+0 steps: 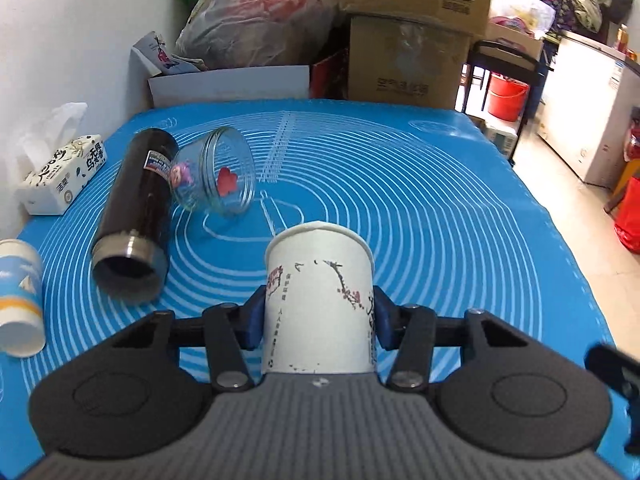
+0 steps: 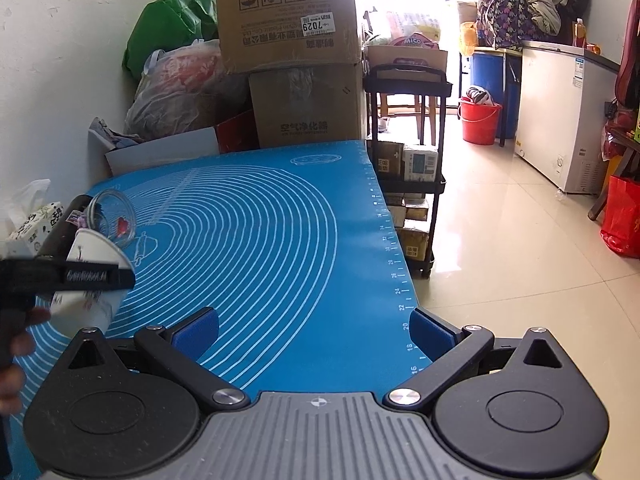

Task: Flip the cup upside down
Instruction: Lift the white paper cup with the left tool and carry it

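While the left tongs (image 1: 319,309) squeeze it from both sides, here is how things stand.

Paper cup: white paper cup (image 1: 319,300) with a red blossom print, gripped around its body by the blue pads (image 1: 253,320), lying along the fingers with its rolled rim pointing away from the camera, above the mat.
Same cup, right view: cup (image 2: 94,276) sits at the far left, tilted, wide mouth up and away, partly crossed by the black body of the left tongs (image 2: 60,276).
Left tongs: clamped on the paper cup, one pad on each side wall.
Right tongs: right tongs (image 2: 314,330) spread wide, nothing between the blue pads (image 2: 430,330), hovering over the near right part of the mat, well apart from the cup.
Mat: blue mat (image 1: 440,208) with white ring lines covers the table.
Flask: black flask (image 1: 134,216) lies on its side at the left, open steel mouth toward the camera.
Jar: glass jar (image 1: 216,176) on its side, touching the flask, red heart sticker showing.
Second cup: blue-and-white paper cup (image 1: 18,296) lies tipped at the left edge.
Tissue pack: tissue pack (image 1: 60,174) rests by the wall, far left.
Behind the table: cardboard boxes (image 1: 404,52) stacked, plastic bag (image 1: 256,16) beside them.
Floor side: red bucket (image 2: 479,122) and white chest freezer (image 2: 560,116) stand across the room.
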The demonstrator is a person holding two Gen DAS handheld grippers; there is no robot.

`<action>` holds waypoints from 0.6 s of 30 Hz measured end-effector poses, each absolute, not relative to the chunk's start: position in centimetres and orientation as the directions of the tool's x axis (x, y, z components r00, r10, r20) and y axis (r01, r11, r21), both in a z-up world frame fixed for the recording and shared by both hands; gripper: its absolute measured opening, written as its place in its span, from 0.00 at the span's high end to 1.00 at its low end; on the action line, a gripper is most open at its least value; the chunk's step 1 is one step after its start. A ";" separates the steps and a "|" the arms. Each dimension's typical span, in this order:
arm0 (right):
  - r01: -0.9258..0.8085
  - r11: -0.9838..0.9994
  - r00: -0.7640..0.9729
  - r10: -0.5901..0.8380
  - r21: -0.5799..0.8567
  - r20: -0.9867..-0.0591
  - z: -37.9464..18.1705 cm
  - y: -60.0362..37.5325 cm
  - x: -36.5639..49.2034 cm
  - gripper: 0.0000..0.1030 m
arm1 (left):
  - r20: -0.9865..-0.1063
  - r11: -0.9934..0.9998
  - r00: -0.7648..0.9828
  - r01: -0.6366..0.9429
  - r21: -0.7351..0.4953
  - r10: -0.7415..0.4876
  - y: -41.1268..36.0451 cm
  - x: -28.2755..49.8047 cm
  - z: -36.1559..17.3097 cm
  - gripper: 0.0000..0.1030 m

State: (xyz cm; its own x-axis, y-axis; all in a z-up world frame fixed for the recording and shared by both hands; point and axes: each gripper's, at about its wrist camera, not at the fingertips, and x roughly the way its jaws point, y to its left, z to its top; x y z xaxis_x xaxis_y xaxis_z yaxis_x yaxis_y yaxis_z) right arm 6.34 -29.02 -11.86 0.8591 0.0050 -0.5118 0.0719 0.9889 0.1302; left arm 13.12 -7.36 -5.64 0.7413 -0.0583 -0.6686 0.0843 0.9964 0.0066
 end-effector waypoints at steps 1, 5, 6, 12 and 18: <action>0.070 0.989 0.858 0.006 0.128 -0.513 -11.8 -28.9 6.2 0.00 | -0.671 0.996 0.738 0.094 0.007 -0.065 -7.4 12.8 -5.7 0.48; 0.066 0.990 0.856 0.008 0.125 -0.518 -11.8 -28.6 5.8 0.00 | -0.688 0.993 0.723 0.114 0.029 -0.063 -7.7 12.1 -6.6 0.47; 0.066 0.990 0.854 0.009 0.126 -0.520 -11.8 -28.5 5.8 0.00 | -0.695 0.993 0.716 0.117 0.031 -0.063 -7.7 12.1 -6.9 0.47; 0.064 0.992 0.845 0.005 0.109 -0.535 -12.0 -28.2 5.6 0.00 | -0.703 0.992 0.709 0.115 0.045 -0.051 -8.1 12.0 -7.8 0.37; 0.071 0.991 0.837 0.001 0.110 -0.547 -12.2 -28.3 5.6 0.00 | -0.691 0.993 0.722 0.104 0.057 -0.036 -8.0 11.8 -7.4 0.18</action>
State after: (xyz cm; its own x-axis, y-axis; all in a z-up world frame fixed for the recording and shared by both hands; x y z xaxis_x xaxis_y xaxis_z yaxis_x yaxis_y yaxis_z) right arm 5.64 -28.32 -12.24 0.8369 0.0006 -0.5474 0.0714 0.9913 0.1102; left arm 11.77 -8.00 -7.38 0.7216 -0.0360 -0.6914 0.1038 0.9930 0.0567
